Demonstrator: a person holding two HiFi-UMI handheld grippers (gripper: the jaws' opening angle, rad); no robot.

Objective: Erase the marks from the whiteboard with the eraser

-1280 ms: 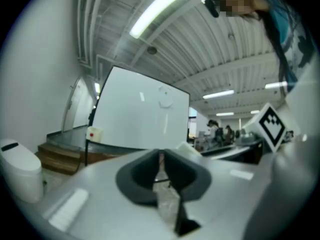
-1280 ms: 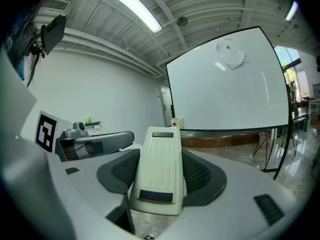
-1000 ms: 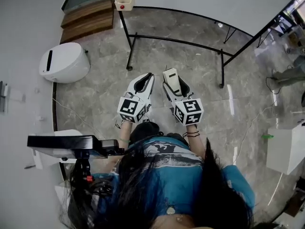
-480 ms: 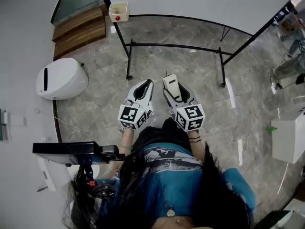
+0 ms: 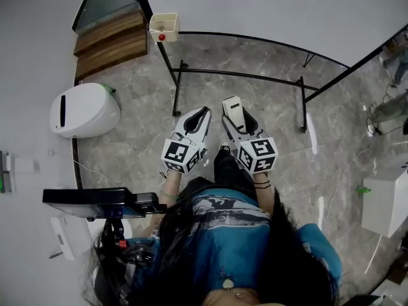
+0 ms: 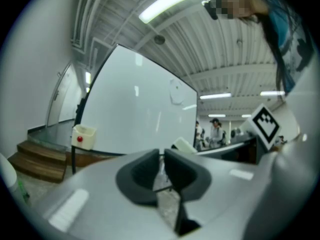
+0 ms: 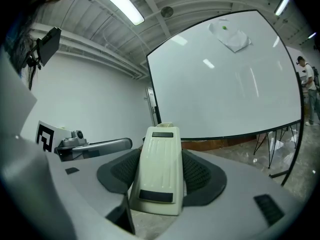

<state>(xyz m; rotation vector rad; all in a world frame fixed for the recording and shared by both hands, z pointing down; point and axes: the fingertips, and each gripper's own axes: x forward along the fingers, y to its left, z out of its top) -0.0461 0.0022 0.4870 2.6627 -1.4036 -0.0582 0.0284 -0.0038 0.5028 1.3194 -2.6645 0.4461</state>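
Note:
The whiteboard (image 5: 268, 8) stands ahead of me on a black frame, and its white face (image 7: 225, 84) fills the right gripper view. High on it sits a pale patch with a green dot (image 7: 231, 36). My right gripper (image 5: 234, 115) is shut on the cream eraser (image 7: 160, 171), which sticks out between the dark pads and points at the board. My left gripper (image 5: 196, 118) hangs beside it at the same height. Its pads (image 6: 142, 176) are together with nothing between them. Both grippers are short of the board (image 6: 140, 114) and not touching it.
The board's black stand legs (image 5: 239, 75) cross the stone floor in front. A small cream box with a red button (image 5: 164, 23) hangs on the frame's left post. Wooden steps (image 5: 108, 34) and a white rounded bin (image 5: 84, 110) lie left; a white cabinet (image 5: 386, 203) stands right.
The view has shifted, and the board's stand now lies a little lower in the picture. Both grippers stay side by side, the eraser still held in the right one.

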